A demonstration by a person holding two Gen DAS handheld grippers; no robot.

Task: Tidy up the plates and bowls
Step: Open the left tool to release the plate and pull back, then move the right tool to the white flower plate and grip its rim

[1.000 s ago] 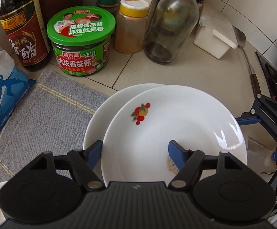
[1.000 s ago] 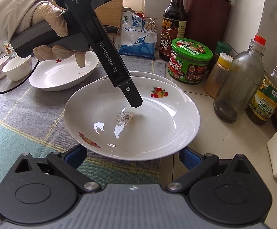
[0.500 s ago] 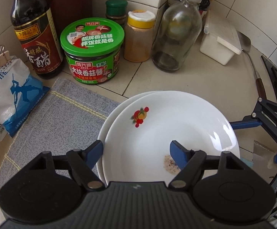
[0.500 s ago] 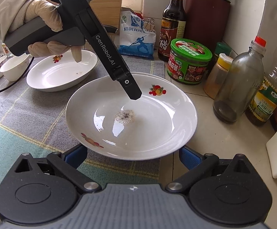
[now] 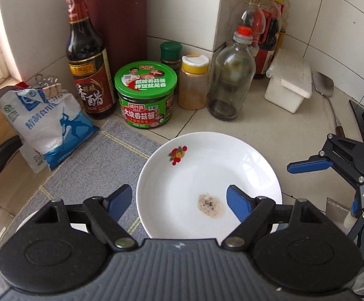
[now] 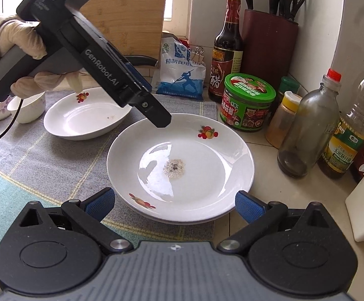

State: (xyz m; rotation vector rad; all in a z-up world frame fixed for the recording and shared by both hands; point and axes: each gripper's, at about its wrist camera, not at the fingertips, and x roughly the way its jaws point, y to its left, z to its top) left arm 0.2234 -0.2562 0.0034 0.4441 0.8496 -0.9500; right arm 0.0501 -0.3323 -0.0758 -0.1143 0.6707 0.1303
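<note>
Two plates stacked at the mat edge, top plate [image 6: 180, 165] nested on a lower one whose rim just showed beneath, half on the grey mat [image 6: 46, 160], half on the tiled surface [image 6: 254, 225]. Left gripper [image 5: 179, 198] hovering over the stack, fingers spread wide, holding nothing. Right gripper [image 6: 174, 204] same: fingers apart around the near rim, not touching. Judged stacking step done. Oval dish [image 6: 86, 115] and small bowls [image 6: 27, 105] sat apart on the mat, unsorted. Next move likely: go for the oval dish, pinch its rim, keep level, avoid the green-lidded jar [image 6: 248, 101].
</note>
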